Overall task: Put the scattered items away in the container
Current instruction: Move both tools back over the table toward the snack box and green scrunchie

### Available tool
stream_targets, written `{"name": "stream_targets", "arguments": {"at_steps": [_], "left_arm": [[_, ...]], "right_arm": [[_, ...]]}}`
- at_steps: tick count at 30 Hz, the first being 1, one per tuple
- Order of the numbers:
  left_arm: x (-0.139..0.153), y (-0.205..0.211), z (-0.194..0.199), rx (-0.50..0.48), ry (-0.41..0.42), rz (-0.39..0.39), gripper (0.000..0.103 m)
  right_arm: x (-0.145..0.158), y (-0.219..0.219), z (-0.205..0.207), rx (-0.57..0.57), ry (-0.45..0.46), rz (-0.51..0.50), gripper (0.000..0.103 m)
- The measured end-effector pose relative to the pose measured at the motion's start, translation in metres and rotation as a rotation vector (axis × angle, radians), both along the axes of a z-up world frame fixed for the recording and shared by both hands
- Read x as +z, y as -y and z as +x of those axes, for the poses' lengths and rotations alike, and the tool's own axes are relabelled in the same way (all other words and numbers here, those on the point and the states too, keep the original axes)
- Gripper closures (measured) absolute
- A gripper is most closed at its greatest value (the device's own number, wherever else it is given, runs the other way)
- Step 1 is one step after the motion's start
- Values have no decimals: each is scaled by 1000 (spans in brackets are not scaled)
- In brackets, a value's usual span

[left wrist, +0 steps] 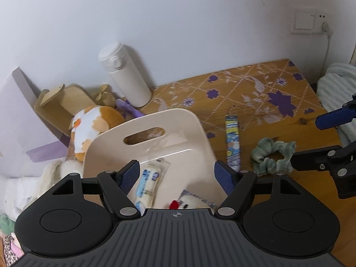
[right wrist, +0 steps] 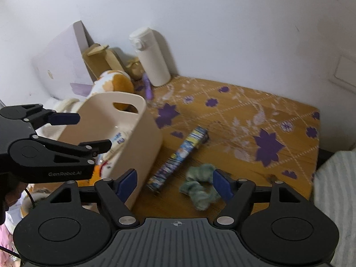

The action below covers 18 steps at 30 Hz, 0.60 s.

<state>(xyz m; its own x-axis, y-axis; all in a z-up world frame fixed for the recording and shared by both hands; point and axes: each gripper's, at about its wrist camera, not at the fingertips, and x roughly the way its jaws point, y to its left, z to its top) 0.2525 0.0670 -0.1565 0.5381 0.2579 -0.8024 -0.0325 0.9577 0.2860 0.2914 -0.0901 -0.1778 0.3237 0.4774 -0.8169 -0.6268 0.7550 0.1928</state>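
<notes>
Left hand-held gripper (left wrist: 178, 176) hung over cream container (left wrist: 153, 138), fingers spread apart, nothing between pads; wrapped packet (left wrist: 148, 183) and small plush toy (left wrist: 189, 201) lay inside container directly beneath it. Right hand-held gripper (right wrist: 174, 183) was also spread apart and empty, above worktop (right wrist: 244, 120) just right of container. Green scrunchie (right wrist: 200, 187) lay beside its right finger, patterned strap (right wrist: 180, 155) between scrunchie and container wall. White bottle (right wrist: 151, 57) stood against wall.
</notes>
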Motion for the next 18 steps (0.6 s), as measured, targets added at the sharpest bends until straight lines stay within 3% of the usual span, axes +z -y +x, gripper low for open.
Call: {"name": "stream_targets", "arguments": {"at_steps": [5, 8, 18], "left_arm": [[-7, 13, 5, -35, -11, -10, 28], [-15, 26, 7, -91, -13, 26, 28], [-57, 59, 21, -300, -95, 141, 27]], "right_arm": [[-9, 11, 6, -11, -19, -40, 24], [-16, 16, 8, -22, -22, -63, 17], [-48, 32, 16, -84, -79, -87, 16]]}}
